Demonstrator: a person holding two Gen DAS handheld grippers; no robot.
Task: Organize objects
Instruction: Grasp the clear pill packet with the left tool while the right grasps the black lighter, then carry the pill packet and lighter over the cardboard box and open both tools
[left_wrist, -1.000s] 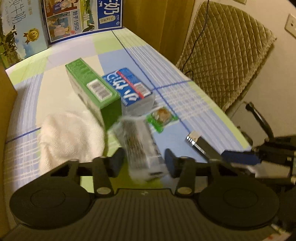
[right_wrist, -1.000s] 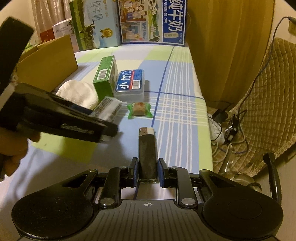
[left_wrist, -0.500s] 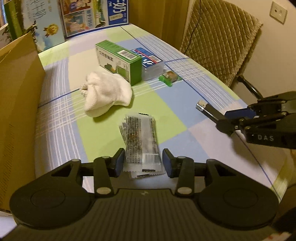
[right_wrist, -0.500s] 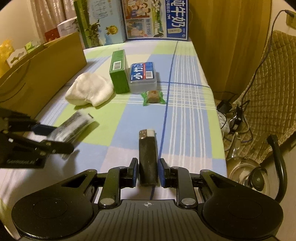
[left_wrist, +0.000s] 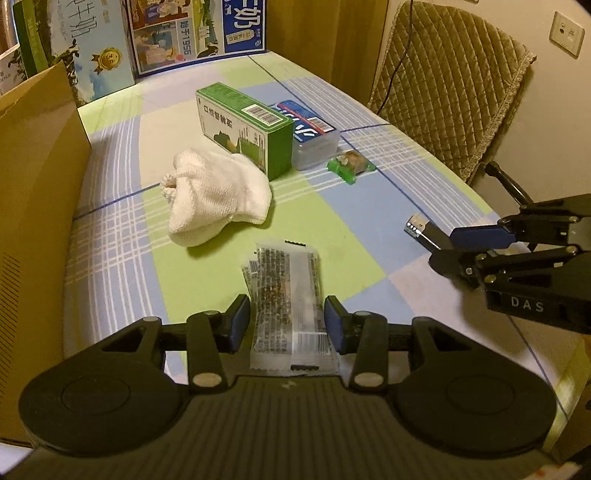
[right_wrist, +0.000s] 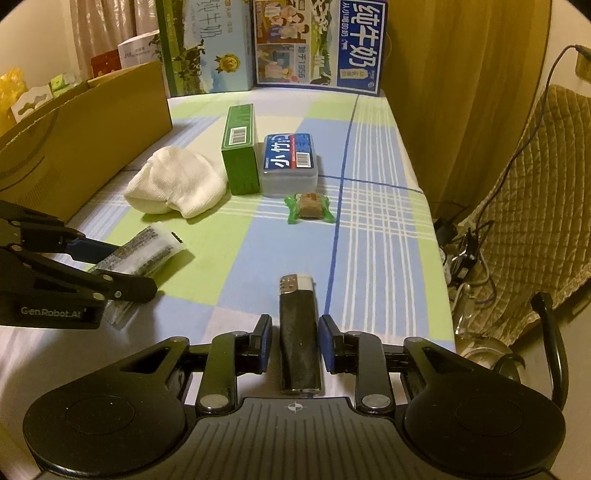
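While the left claw (left_wrist: 287, 320) gapes around the snack packet (left_wrist: 286, 299), the right claw (right_wrist: 294, 343) stands released beside the lighter (right_wrist: 298, 332).

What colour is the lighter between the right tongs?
The slim plastic lighter has a black body with a white-and-silver metal top; clearest in the right wrist view.

Left gripper (left_wrist: 288, 319), jaws apart, straddles snack packet (left_wrist: 286, 302) at lower centre; white cloth (left_wrist: 218, 195) above it.
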